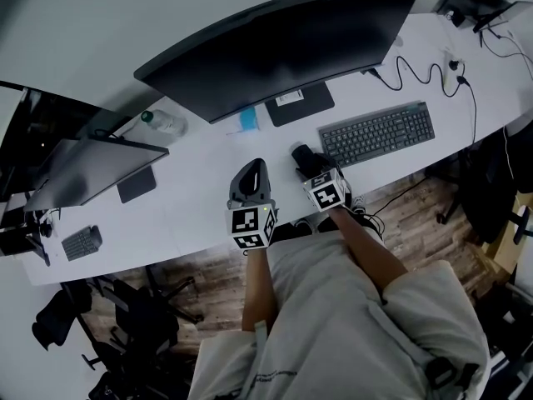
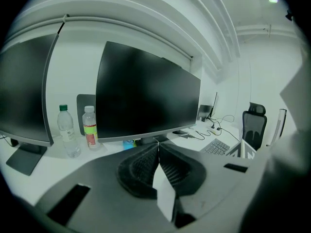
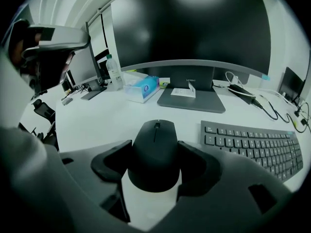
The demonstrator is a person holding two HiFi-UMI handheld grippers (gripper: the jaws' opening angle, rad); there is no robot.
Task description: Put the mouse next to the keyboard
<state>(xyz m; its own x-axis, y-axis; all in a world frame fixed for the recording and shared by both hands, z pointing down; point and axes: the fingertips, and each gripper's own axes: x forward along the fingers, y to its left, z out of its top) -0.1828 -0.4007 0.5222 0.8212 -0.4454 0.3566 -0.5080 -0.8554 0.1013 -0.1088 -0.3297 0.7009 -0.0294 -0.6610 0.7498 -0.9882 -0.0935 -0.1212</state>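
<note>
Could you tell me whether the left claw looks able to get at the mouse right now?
Probably not: the right claw grips the mouse by both sides, so the holds are taken. The left claw is shut and off to one side.

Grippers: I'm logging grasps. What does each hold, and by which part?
Right gripper clamps the black mouse by its two sides, near the rear. Left gripper is shut on nothing.

one mouse (image 3: 155, 152), two keyboards (image 1: 376, 133) (image 1: 82, 242), two bottles (image 2: 67, 132) (image 2: 89, 127), one tissue box (image 3: 142, 88) and two grippers (image 1: 254, 169) (image 1: 304, 157).
</note>
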